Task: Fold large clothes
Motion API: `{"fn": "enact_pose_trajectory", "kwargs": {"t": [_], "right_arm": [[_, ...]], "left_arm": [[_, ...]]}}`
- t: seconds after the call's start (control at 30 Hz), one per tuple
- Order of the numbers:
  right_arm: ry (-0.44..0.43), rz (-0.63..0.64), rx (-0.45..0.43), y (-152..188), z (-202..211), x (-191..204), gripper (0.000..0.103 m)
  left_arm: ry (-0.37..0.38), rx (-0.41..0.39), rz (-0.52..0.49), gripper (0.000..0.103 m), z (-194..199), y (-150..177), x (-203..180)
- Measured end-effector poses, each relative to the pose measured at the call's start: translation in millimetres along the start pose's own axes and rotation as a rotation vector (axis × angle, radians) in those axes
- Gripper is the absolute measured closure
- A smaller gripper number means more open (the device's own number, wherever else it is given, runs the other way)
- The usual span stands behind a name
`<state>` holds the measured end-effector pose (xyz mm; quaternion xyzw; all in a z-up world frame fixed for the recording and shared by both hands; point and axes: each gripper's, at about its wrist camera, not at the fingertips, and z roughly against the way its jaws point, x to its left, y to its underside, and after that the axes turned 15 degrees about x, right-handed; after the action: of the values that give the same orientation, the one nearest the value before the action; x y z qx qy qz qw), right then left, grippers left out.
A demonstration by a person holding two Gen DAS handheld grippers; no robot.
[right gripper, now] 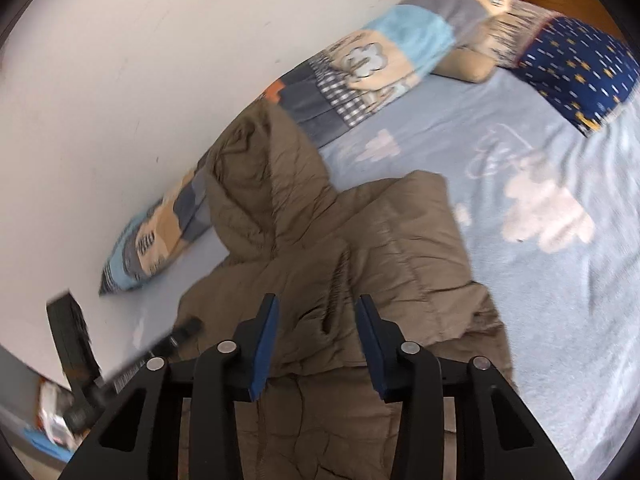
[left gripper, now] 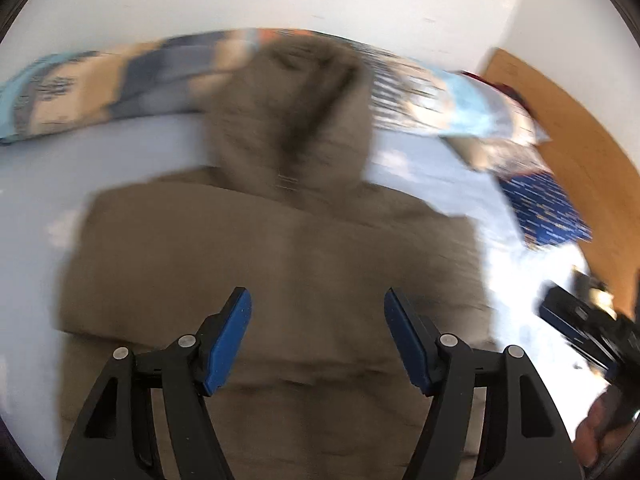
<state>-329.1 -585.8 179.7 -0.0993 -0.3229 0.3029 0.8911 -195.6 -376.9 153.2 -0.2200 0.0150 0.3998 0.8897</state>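
A brown hooded puffer jacket (left gripper: 280, 264) lies on the light blue bed sheet (left gripper: 36, 184), hood toward the wall and both sleeves folded in over the body. My left gripper (left gripper: 318, 300) is open and empty above the jacket's middle. In the right wrist view the jacket (right gripper: 380, 248) fills the centre, hood (right gripper: 260, 184) at upper left. My right gripper (right gripper: 317, 308) is open and empty over the folded sleeve area. The left gripper shows in the right wrist view (right gripper: 176, 336) at the jacket's left edge, and the right gripper appears blurred in the left wrist view (left gripper: 580, 320) at far right.
A long patchwork pillow (right gripper: 360, 64) lies along the white wall (right gripper: 140, 60). A navy patterned pillow (right gripper: 580, 68) sits at the bed's head by a wooden headboard (left gripper: 560, 128). The sheet (right gripper: 560, 280) extends right of the jacket.
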Motion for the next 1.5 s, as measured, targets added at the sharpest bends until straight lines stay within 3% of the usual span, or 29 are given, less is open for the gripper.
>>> {"fn": "enact_pose_trajectory", "kwargs": {"t": [0.07,0.17,0.3,0.47,0.73,0.93,1.03,1.27,1.5], "right_arm": [[0.028,0.056,0.011,1,-15,14,0.066],[0.071,0.120,0.031,2,-39,26,0.070],[0.125,0.151,0.064,1,-69,29,0.071],[0.200,0.103,0.162,1,-111,16,0.071],[0.170,0.044,0.259,2,-140,-7,0.071],[0.177,0.050,0.239,5,-125,2,0.068],[0.168,0.084,0.189,5,-99,18,0.066],[0.153,0.108,0.155,12,-62,18,0.066],[0.133,0.058,0.163,21,-39,0,0.066]], "left_arm": [[-0.084,-0.007,0.079,0.035,-4,-8,41],[-0.146,0.010,0.158,0.035,-18,-11,87],[-0.149,0.060,0.205,0.035,-47,-10,125],[-0.136,0.078,0.197,0.033,-70,-5,133],[-0.108,0.089,0.214,0.030,-87,5,141],[-0.105,0.116,0.244,0.030,-82,-1,141],[-0.039,0.084,0.249,0.030,-56,6,143],[-0.020,0.078,0.311,0.030,-11,50,175],[-0.008,0.104,0.455,0.030,25,111,225]]}}
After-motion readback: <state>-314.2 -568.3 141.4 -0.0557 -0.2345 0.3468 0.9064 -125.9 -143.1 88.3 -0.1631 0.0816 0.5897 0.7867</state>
